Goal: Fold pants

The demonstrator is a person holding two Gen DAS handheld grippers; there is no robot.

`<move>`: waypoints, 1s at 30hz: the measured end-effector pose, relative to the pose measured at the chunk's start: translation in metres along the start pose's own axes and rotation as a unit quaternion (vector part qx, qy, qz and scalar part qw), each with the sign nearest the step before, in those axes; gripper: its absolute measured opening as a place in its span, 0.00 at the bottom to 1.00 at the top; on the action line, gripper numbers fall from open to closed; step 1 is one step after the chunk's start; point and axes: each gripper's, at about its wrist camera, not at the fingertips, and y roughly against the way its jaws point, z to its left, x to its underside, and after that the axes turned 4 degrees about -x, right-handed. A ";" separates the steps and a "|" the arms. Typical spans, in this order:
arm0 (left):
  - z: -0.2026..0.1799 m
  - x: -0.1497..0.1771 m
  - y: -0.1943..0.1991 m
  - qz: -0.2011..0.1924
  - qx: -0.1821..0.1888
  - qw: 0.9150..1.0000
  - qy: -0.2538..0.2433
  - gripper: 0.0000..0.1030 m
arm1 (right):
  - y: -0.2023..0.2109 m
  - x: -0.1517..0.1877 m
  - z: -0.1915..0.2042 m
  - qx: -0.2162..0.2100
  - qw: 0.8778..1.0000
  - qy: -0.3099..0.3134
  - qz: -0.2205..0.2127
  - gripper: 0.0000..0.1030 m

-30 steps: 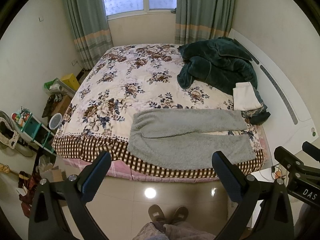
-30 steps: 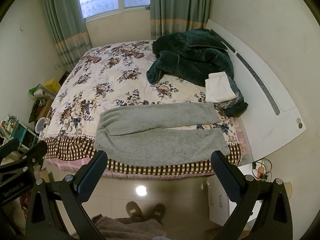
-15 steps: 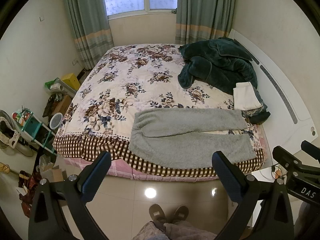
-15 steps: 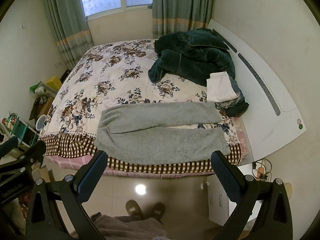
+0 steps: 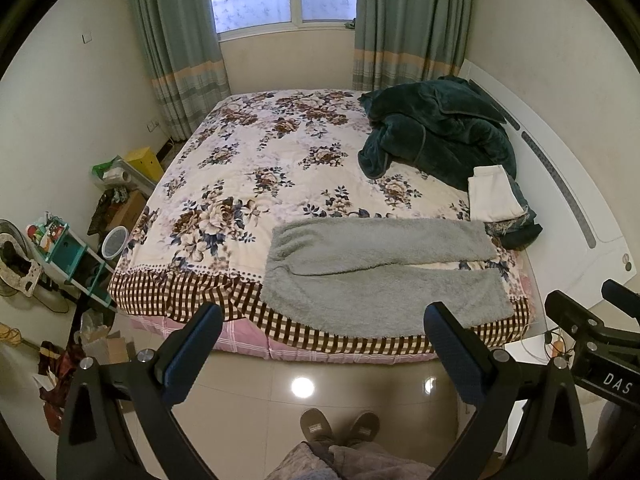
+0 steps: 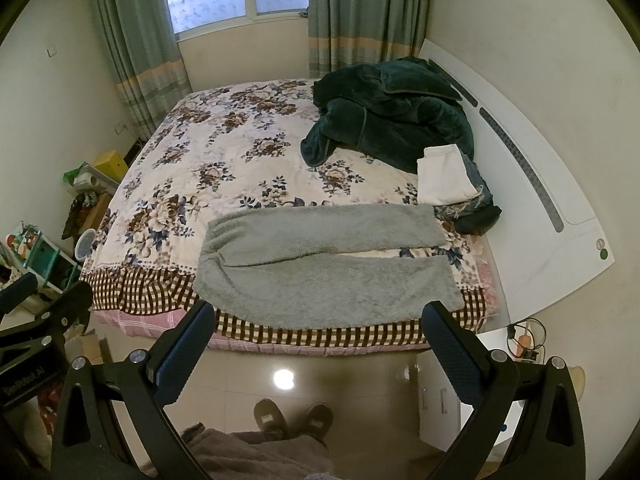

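Grey fleece pants [image 5: 376, 268] [image 6: 320, 268] lie flat along the near edge of the floral bed, waistband to the left, both legs stretched to the right with a narrow gap between them. My left gripper [image 5: 322, 344] hangs open over the floor, short of the bed, holding nothing. My right gripper [image 6: 318, 342] is likewise open and empty above the tiles. Each gripper's frame shows at the edge of the other's view.
A dark green robe [image 5: 436, 128] and a folded white cloth [image 5: 494, 194] lie at the bed's right, by the white headboard [image 5: 568, 184]. Shelves and clutter [image 5: 60, 248] stand left. A person's slippered feet [image 5: 340, 426] rest on the tiled floor; a nightstand [image 6: 504, 352] is right.
Both cameras have drifted very slightly; the pants and the rest of the bed lie as before. Both grippers stay open.
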 end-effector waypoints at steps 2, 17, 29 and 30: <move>0.000 -0.001 0.000 -0.001 -0.001 1.000 0.000 1.00 | 0.001 -0.001 0.000 -0.001 1.000 0.000 0.000 1.00; 0.005 0.003 0.005 0.000 0.001 1.000 -0.001 1.00 | 0.001 0.000 0.002 -0.002 1.000 0.000 0.001 1.00; -0.012 -0.005 -0.017 -0.005 -0.026 0.999 0.029 1.00 | -0.025 -0.003 -0.023 0.006 1.000 -0.019 0.003 1.00; -0.016 -0.006 -0.023 -0.004 -0.028 0.999 0.032 1.00 | -0.032 -0.004 -0.030 0.007 1.000 -0.024 0.002 1.00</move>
